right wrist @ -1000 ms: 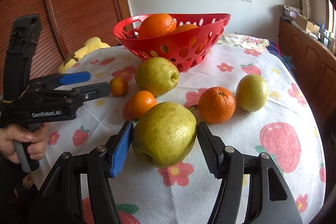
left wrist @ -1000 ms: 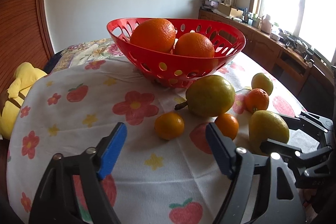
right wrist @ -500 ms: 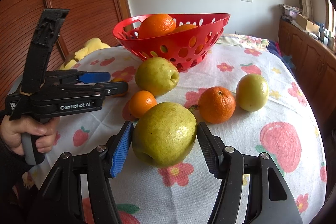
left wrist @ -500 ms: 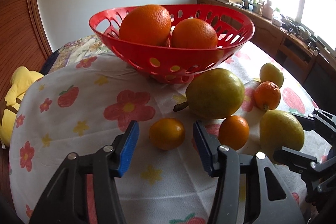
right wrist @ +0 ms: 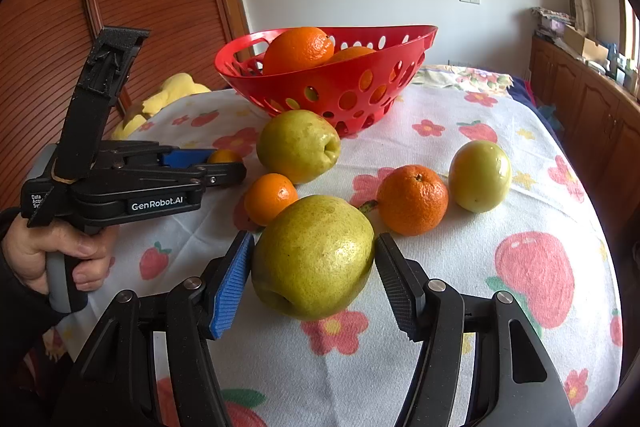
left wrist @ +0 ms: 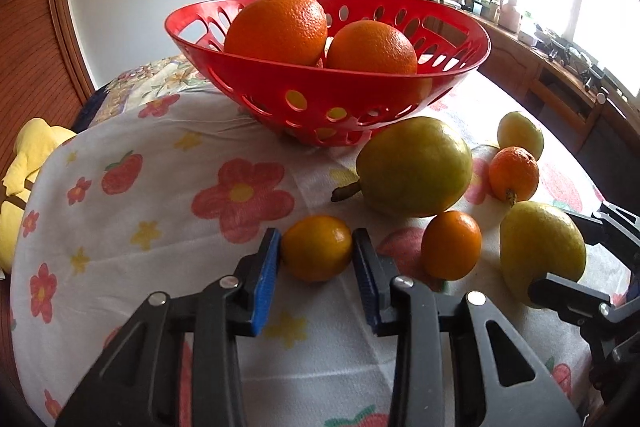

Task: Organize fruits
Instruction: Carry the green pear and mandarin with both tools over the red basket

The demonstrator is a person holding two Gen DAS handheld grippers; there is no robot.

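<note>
- Gripping a small mandarin [left wrist: 317, 253] with my left gripper [left wrist: 316, 267]: both blue pads touch its sides, and the fruit sits on the flowered tablecloth [left wrist: 160, 207], not lifted that I can tell.
- My right gripper [right wrist: 314, 279] is clamped on a large yellow-green pear [right wrist: 314, 257]; the pads press its left and right flanks, and the pear rests low on the cloth.
- From the right wrist view I see a hand [right wrist: 56, 251] wrapped around the left gripper's handle, with the small mandarin half hidden behind its fingers.
- The red perforated bowl [left wrist: 280, 83] stands at the far side of the table and holds two large oranges [left wrist: 276, 29], touching each other.
- Loose fruit on the cloth between bowl and grippers: a second pear [left wrist: 414, 167] with its stem pointing left, just in front of the bowl; a second mandarin [left wrist: 451, 245] touching that pear's near edge; a tangerine with a stem [left wrist: 514, 173]; a small green fruit [left wrist: 520, 135] just behind it.
- A yellow soft toy [left wrist: 28, 163] lies off the table's left edge.
</note>
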